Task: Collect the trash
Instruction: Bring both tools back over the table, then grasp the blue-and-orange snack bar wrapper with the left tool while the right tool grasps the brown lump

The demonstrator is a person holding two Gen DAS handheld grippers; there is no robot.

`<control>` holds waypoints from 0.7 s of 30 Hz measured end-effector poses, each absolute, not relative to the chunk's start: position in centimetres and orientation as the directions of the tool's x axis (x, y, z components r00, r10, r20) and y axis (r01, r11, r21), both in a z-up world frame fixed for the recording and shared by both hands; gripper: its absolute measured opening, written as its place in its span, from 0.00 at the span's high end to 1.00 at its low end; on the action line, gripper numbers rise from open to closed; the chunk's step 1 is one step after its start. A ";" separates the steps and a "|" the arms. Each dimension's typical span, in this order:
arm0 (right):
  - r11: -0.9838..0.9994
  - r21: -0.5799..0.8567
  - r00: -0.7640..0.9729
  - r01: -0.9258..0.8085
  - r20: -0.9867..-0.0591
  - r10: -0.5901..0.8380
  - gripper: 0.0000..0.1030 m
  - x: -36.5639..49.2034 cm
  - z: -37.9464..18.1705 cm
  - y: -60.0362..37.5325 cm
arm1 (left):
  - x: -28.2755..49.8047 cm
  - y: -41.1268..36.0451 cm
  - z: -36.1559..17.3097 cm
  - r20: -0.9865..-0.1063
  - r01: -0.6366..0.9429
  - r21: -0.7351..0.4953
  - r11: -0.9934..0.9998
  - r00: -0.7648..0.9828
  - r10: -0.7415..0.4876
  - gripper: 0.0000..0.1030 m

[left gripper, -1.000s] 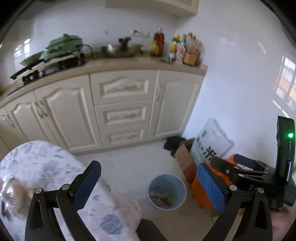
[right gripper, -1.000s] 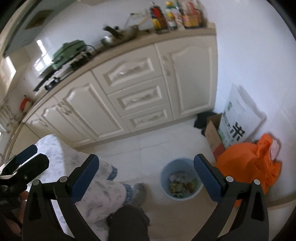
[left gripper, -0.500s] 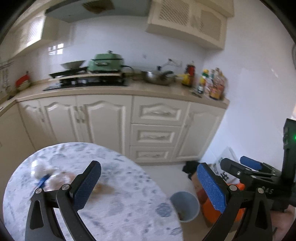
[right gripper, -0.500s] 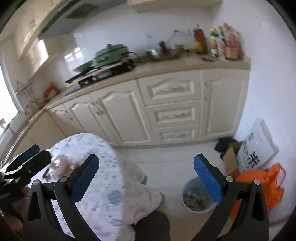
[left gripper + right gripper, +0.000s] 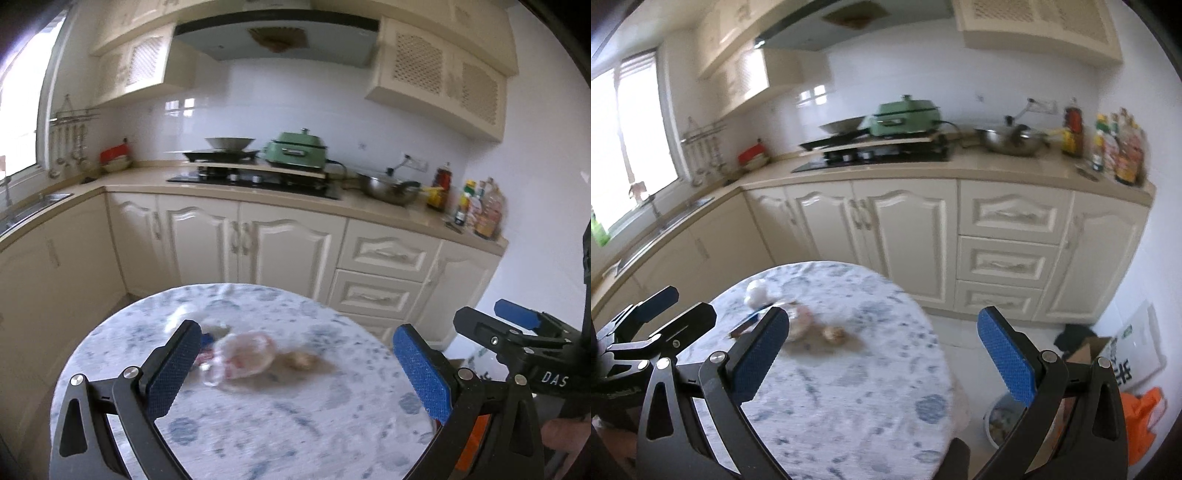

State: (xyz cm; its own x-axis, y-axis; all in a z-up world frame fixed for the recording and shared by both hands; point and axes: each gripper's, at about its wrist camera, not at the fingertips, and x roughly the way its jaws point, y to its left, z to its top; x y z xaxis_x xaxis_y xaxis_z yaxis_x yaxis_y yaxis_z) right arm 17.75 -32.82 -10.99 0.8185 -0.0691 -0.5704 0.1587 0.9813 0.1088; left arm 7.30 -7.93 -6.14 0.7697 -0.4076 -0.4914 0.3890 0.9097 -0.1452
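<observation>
A round table (image 5: 280, 435) with a blue-flowered cloth carries a small heap of trash: a crumpled clear plastic bag (image 5: 245, 356), a brown scrap (image 5: 301, 359) and a blue-and-red wrapper (image 5: 207, 345). In the right wrist view the same table (image 5: 849, 398) shows a white crumpled wad (image 5: 756, 291), the plastic bag (image 5: 799, 323) and the brown scrap (image 5: 834, 333). My left gripper (image 5: 297, 369) is open and empty above the table. My right gripper (image 5: 882, 354) is open and empty, to the right of it. A blue trash bin (image 5: 1003, 419) stands on the floor by the table.
Cream kitchen cabinets (image 5: 280, 243) run behind the table, with a stove, a green cooker (image 5: 297, 151) and bottles (image 5: 1115, 147) on the counter. An orange bag (image 5: 1145, 417), a cardboard box (image 5: 1086, 350) and a white sack (image 5: 1134, 350) lie on the floor at the right.
Both grippers have tilted up from the floor and the bin to face the table and counter. The trash heap has come into view. Both stay open.
</observation>
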 end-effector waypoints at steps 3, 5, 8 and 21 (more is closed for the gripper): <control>0.987 0.096 0.817 0.131 -0.574 -0.053 0.00 18.2 -11.2 -31.2 | 6.9 -7.5 -6.5 -0.493 0.357 -0.134 0.924 0.785 -0.375 0.01; 0.989 0.092 0.814 0.116 -0.579 -0.041 0.00 18.6 -11.4 -30.4 | 6.3 -6.4 -6.7 -0.500 0.334 -0.128 0.934 0.791 -0.352 0.01; 0.992 0.084 0.806 0.092 -0.592 -0.024 0.00 19.0 -12.0 -29.2 | 6.7 -5.7 -6.8 -0.511 0.309 -0.133 0.942 0.793 -0.332 0.01; 0.998 0.048 0.732 0.035 -0.681 0.007 0.00 23.4 -16.2 -26.0 | 11.3 -1.8 -9.3 -0.586 0.213 -0.120 0.970 0.773 -0.243 0.01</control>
